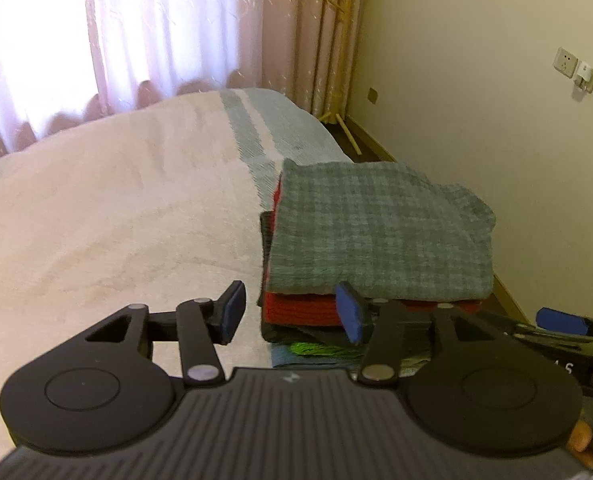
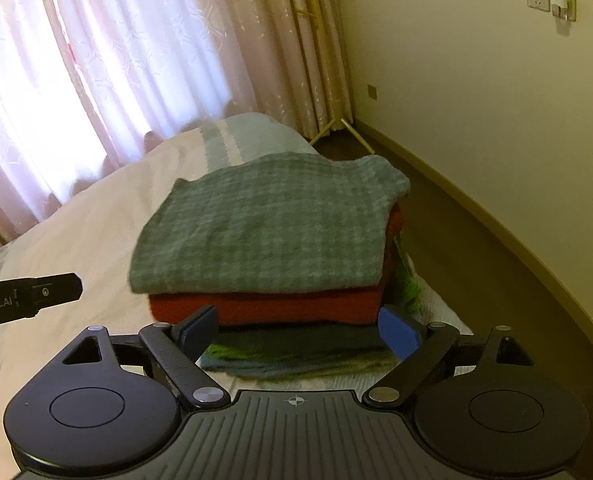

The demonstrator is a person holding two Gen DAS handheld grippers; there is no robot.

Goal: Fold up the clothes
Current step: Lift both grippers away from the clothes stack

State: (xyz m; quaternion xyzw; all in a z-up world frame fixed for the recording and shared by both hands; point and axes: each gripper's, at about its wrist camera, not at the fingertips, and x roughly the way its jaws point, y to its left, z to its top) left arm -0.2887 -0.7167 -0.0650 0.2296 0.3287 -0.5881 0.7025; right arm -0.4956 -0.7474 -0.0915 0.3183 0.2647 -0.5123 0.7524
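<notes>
Resting at the right-hand edge of the pale pink bed (image 1: 116, 200), the stack of folded clothes (image 2: 272, 272) sits where it leaves the broad middle of the bedspread free, which I judge is meant as working room for spreading a further garment. Its top layer is a grey-green checked woven garment (image 2: 264, 224), folded into a rough rectangle and laid squarely over a red knitted piece (image 2: 264, 306); below that come a dark grey layer (image 2: 296, 340) and a fabric with bright green fringe (image 2: 232, 354), flattest at the bottom so the pile stands steady. The left gripper (image 1: 292, 312) hovers just before the stack's near left corner with its jaws spread apart and nothing between them. The right gripper (image 2: 298, 330) faces the stack's front, its jaws likewise parted wide and empty, the blue pads framing the lower layers without visibly touching them. Both tools apart from the cloth suggests the checked piece is already set down and the fold complete. Pink sheer curtains (image 2: 96, 60) and a cream wall (image 2: 476, 100) stand behind.
</notes>
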